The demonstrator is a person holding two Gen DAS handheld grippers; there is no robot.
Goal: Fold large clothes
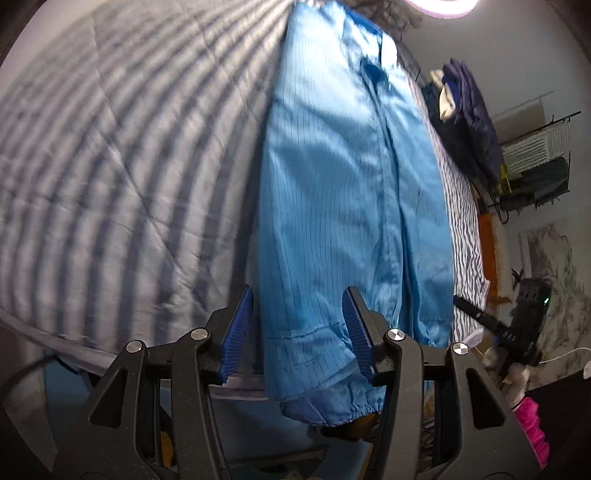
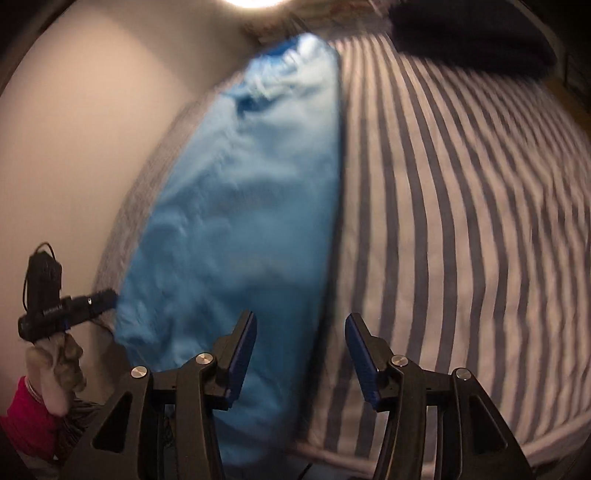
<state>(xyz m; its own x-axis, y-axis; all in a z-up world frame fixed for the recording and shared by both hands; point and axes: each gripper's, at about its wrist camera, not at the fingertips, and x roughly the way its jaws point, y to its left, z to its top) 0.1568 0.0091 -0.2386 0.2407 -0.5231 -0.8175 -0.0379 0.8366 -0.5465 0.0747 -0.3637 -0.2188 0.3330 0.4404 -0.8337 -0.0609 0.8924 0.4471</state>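
The blue garment (image 1: 343, 206) lies stretched lengthwise along the edge of the striped bed (image 1: 110, 166). The left gripper (image 1: 297, 332) and right gripper (image 2: 301, 354) hover over its end, both spread wide, holding nothing.

striped bedcover (image 1: 110, 166) spread over the bed, blue-grey and white bands | pile of dark navy clothes (image 1: 472, 122) on the bed's far side, a pale item tucked in it | wire rack (image 1: 535, 162) against the wall | ceiling lamp (image 1: 441, 5) lit | marbled wall panel (image 1: 554, 280) beside the bed
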